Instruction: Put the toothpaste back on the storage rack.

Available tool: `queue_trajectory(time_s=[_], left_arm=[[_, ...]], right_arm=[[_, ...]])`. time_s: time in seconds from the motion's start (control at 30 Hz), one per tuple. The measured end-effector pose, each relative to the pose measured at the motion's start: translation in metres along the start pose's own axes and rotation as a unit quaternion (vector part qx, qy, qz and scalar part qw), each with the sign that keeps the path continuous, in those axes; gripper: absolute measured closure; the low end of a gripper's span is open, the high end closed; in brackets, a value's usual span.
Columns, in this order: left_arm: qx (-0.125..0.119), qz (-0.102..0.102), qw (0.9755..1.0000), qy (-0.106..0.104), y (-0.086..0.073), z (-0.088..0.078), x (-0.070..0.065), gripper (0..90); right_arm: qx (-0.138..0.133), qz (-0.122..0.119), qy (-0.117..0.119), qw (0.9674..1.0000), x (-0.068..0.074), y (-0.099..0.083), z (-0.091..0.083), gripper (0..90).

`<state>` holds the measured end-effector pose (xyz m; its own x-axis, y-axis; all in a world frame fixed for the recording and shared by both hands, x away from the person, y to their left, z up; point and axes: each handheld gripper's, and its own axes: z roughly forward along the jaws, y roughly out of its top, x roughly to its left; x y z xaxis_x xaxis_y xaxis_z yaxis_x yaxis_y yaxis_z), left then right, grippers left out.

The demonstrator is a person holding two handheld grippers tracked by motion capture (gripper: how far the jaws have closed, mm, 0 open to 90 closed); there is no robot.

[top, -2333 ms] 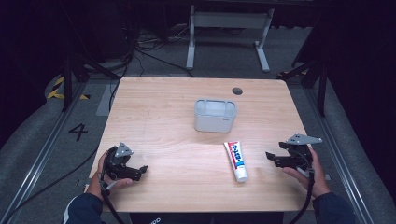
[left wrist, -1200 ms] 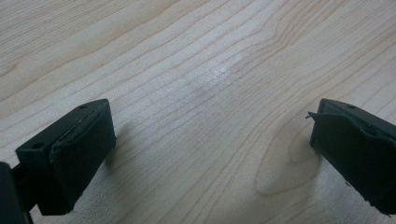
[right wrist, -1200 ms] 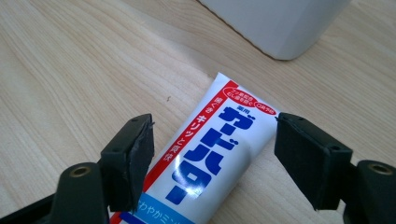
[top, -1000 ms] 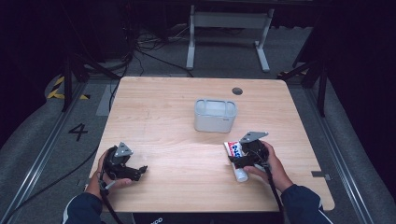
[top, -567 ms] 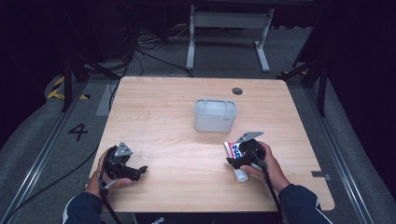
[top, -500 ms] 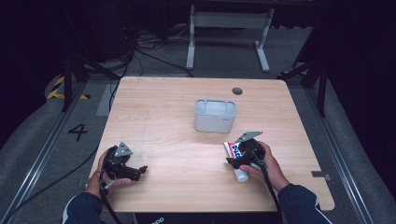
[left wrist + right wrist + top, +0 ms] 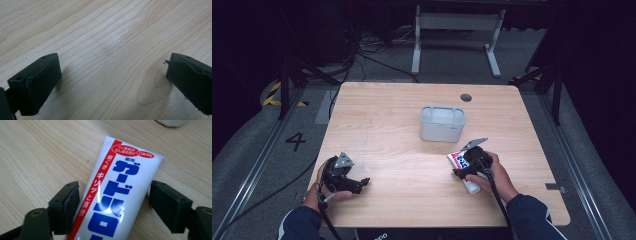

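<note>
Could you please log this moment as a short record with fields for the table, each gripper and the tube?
table: light wooden table
container: grey open-top bin past the table's middle
tube: toothpaste tube, white with a red stripe and blue lettering, lying flat
right gripper: right gripper astride the tube, left pad at its edge, a gap at the other; jaws have just been closing
left gripper: left gripper low over bare wood, jaws wide apart, nothing between them
</note>
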<state>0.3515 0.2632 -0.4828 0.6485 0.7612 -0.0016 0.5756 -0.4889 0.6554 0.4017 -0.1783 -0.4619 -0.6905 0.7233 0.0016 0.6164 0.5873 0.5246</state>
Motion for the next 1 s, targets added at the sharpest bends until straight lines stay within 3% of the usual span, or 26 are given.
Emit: queue_trajectory(time_s=[0.6, 1.0], left_arm=[[0.000, 0.000, 1.0000, 0.000, 0.0000, 0.0001, 0.0000, 0.2], [0.000, 0.000, 1.0000, 0.000, 0.0000, 0.0000, 0.0000, 0.3]], right_arm=[[0.021, -0.024, 0.012, 0.9994, 0.0039, 0.0092, -0.0012, 45.0], [0.012, -0.025, 0.028, 0.9992, 0.0004, 0.0071, -0.0059, 55.6]])
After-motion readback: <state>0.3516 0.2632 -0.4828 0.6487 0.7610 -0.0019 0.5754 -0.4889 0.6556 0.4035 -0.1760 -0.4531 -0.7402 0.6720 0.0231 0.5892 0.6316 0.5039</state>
